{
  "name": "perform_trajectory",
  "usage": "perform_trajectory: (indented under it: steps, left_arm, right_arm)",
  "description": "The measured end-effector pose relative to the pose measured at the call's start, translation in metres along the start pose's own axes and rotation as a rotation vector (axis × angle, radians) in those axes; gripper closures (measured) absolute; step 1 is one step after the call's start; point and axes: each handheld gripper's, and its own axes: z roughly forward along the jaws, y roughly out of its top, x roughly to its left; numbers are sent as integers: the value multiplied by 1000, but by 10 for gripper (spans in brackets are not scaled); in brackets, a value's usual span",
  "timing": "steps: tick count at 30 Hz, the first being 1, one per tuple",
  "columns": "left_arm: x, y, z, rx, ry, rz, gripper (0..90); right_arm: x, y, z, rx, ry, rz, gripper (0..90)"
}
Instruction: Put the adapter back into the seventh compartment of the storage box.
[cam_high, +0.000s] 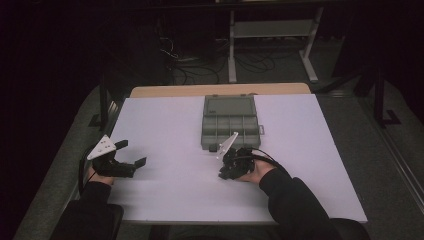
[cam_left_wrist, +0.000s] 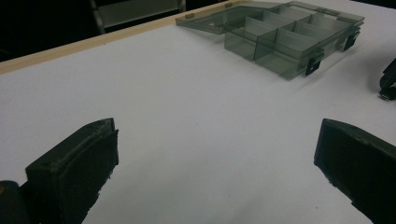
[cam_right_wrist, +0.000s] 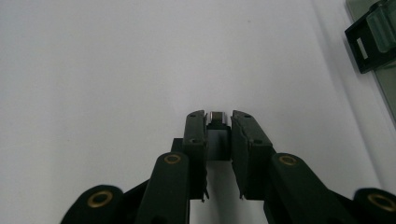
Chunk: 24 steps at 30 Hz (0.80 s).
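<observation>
My right hand-held gripper (cam_right_wrist: 218, 122) is clamped on a small metal-capped part (cam_right_wrist: 218, 116) at its jaw tips. The open compartment box (cam_high: 230, 121) lies just above it in the high view, nearer than my left hand-held gripper (cam_high: 131, 154), which gapes empty.

Part: small grey-and-dark block (cam_right_wrist: 218, 122), upright, pinched in my right hand-held gripper (cam_right_wrist: 218, 119)
Place: just in front of the open compartment box (cam_high: 229, 121)
</observation>
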Motion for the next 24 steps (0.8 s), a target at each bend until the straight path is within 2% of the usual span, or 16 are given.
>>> perform_trajectory:
  steps: [7,24]
  left_arm:
    - [0,0,0,3,0,0,0]
    - [0,0,0,2,0,-1,0]
  right_arm:
    - [-2,0,-4,-17,7,14,749]
    - [-8,2,-30,-68,-25,23,748]
